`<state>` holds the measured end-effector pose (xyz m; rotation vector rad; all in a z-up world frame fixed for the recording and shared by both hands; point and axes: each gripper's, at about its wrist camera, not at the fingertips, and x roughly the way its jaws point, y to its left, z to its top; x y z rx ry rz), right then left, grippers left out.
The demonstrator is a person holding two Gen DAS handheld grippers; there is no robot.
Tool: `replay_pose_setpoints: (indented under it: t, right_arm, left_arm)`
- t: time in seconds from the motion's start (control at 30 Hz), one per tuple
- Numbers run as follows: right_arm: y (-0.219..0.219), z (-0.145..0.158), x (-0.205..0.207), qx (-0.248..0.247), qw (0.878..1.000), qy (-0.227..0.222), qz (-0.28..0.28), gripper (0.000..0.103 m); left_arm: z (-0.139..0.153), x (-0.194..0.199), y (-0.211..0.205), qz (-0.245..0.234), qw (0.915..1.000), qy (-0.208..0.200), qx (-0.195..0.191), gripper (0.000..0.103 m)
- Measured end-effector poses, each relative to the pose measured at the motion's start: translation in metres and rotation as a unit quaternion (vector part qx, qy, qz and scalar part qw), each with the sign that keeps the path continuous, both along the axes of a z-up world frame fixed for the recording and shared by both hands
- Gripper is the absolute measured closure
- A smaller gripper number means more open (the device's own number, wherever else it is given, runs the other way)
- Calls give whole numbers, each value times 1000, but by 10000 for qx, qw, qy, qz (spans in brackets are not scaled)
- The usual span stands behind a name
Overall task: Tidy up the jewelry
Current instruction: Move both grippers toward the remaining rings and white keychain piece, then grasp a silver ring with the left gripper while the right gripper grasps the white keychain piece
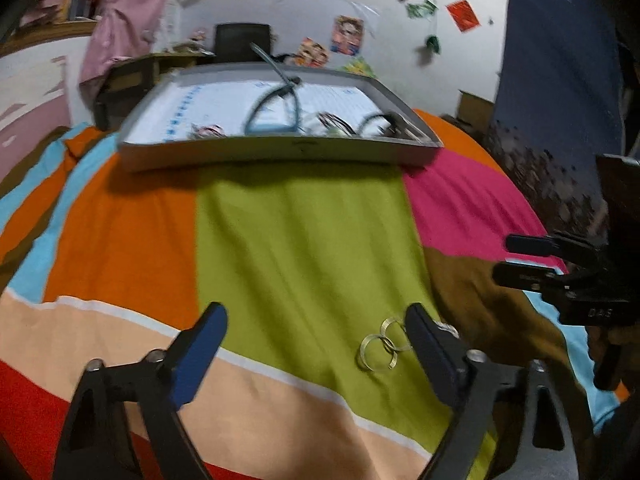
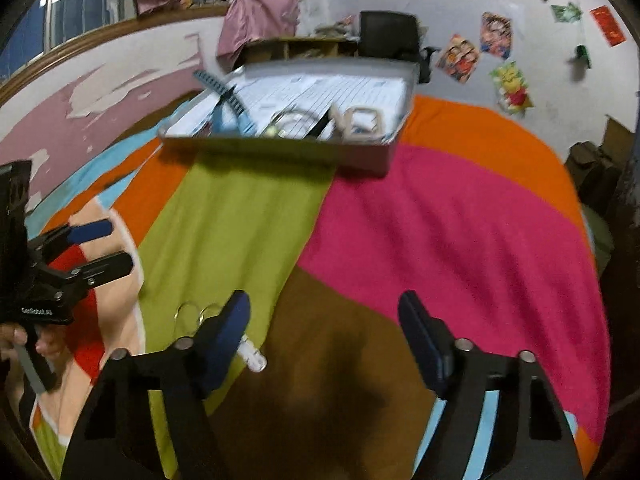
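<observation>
A grey tray [image 1: 280, 153] lined with white paper stands at the far end of a colourful bedspread; it also shows in the right wrist view [image 2: 280, 148]. It holds several pieces of jewelry, among them a blue watch strap [image 1: 294, 104] and bangles [image 1: 336, 122]. Linked silver rings [image 1: 382, 346] lie on the green stripe, just left of my left gripper's right finger; they also show in the right wrist view [image 2: 196, 316]. My left gripper [image 1: 316, 316] is open and empty above the green stripe. My right gripper [image 2: 324, 308] is open and empty above the brown patch.
A small white tube-like item [image 2: 252, 354] lies by my right gripper's left finger. The bedspread [image 2: 440, 220] has pink, orange, green and brown patches. A desk with a black chair [image 1: 242, 42] stands against the wall behind the tray.
</observation>
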<state>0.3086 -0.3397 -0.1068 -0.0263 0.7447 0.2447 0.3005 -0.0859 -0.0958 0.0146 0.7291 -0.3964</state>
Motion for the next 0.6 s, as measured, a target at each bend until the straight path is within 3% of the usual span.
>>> replay_pose_setpoints:
  t: [0.13, 0.33, 0.47, 0.6]
  right_arm:
    - [13, -11, -1, -18, 9988, 245, 425, 56]
    - [31, -24, -2, -126, 9953, 504, 820, 72]
    - [39, -33, 0, -214, 9928, 669, 965, 72]
    - [44, -41, 3, -266, 9906, 810, 1067, 79]
  left_arm:
    - [-9, -3, -9, -382, 9990, 240, -58, 35]
    - [-22, 1, -24, -768, 9950, 630, -112, 56]
    - [-31, 10, -34, -882, 9918, 900, -210, 71]
    - [-44, 13, -39, -860, 9899, 1129, 49, 79]
